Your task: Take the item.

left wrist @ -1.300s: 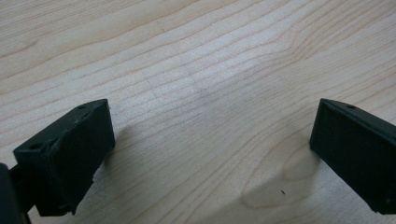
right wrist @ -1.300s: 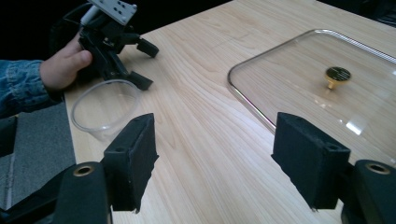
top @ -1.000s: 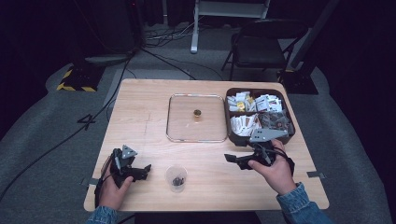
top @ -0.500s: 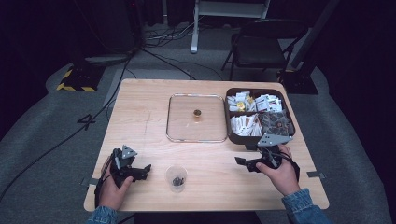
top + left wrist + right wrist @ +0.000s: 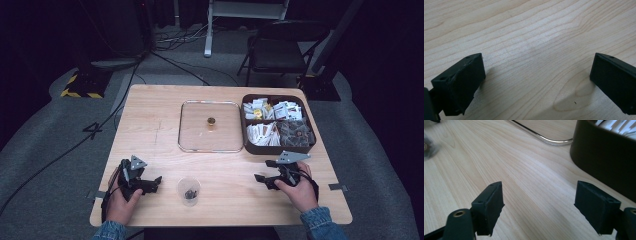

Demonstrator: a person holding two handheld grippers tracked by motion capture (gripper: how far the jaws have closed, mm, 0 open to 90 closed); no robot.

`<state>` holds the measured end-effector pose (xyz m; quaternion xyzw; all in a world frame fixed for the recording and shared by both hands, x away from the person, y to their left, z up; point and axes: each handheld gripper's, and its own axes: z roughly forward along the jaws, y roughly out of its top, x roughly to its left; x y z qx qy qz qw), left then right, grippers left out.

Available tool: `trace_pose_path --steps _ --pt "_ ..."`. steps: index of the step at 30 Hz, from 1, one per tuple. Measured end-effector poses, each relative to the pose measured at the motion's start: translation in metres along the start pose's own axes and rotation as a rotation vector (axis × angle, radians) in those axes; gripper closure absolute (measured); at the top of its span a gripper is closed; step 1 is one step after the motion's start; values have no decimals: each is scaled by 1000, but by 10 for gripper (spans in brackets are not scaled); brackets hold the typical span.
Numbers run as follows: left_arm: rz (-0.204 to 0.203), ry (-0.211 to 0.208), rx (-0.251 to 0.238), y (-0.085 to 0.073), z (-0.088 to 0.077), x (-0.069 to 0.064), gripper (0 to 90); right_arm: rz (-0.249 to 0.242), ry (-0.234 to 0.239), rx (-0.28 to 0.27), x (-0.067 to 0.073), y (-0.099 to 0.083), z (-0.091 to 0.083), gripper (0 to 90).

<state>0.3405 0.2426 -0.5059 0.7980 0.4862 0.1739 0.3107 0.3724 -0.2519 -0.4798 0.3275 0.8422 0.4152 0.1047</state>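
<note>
Both jaws stand wide apart with nothing between them, the right gripper's (image 5: 263, 178) having just been opening; the left gripper (image 5: 152, 183) rests near the table's (image 5: 150, 110) front-left corner. Between them, near the front edge, the small clear plastic cup (image 5: 189, 190) stands upright, axis vertical, mouth up. It looks light, thin-walled and easily crushed: pinch gently across the rim.

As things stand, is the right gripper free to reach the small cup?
Probably yes: the right gripper is open and empty, and only bare table lies between it and the cup.

Dark room, lit table

You're sitting at a pale wooden table (image 5: 150, 125) on grey carpet (image 5: 45, 150); a folding chair (image 5: 280, 50) is standing behind, cables (image 5: 165, 50) trailing.
</note>
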Motion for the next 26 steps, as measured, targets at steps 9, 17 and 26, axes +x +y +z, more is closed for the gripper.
trace_pose_path --steps 9,17,26 --pt "0 0 1 0 0 0 2 19 6 2 0 -14 12 170" --pt "2 0 2 1 0 0 2 -12 -9 30 4 -18 17 158" --pt "0 2 2 1 0 0 2 -85 -60 63 9 -16 22 112"
